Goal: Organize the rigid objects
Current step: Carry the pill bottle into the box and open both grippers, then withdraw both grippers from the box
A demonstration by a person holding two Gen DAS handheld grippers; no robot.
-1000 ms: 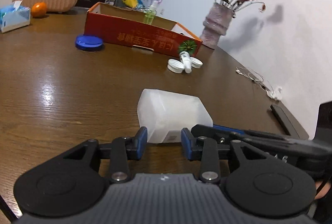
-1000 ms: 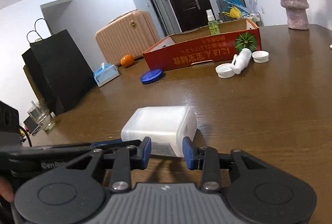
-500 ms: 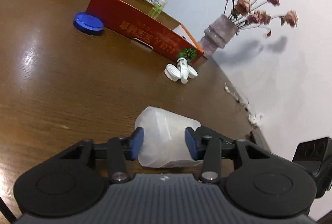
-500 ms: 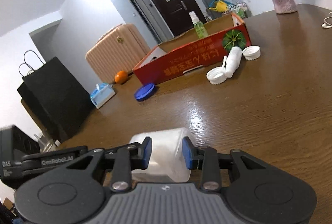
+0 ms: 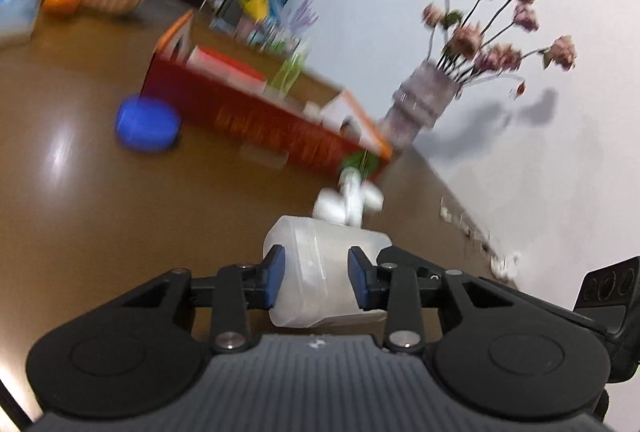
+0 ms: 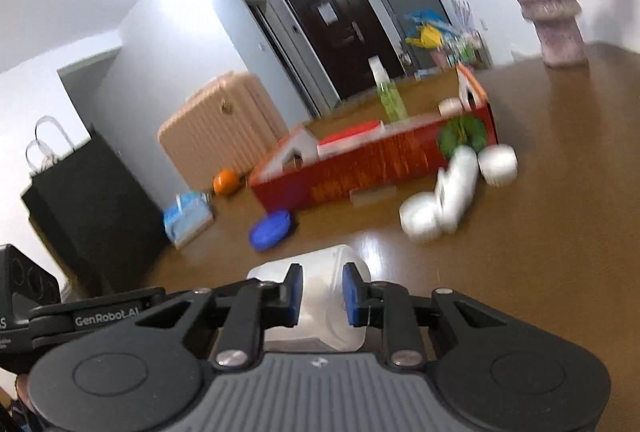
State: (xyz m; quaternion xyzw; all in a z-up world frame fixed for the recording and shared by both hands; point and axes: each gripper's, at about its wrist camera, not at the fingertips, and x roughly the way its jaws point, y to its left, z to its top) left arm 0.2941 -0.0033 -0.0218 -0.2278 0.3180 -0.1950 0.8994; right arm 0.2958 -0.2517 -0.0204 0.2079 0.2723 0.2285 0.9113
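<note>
A: In the left wrist view, what does the left gripper (image 5: 315, 278) hold?
B: Its blue pads clamp the translucent white plastic box (image 5: 320, 272).
A: And the right wrist view?
B: The right gripper (image 6: 319, 292) is closing its jaws on that box (image 6: 320, 308), above the brown wooden table (image 6: 540, 252).

A translucent white plastic tub (image 5: 320, 264) hangs tilted above the brown table (image 5: 80, 216), clamped on two sides between blue pads. Beyond it a long red box (image 6: 360, 168) lies on the table, with a white bottle (image 6: 460, 180), two white caps and a blue lid (image 6: 270, 230) just in front of it.
</note>
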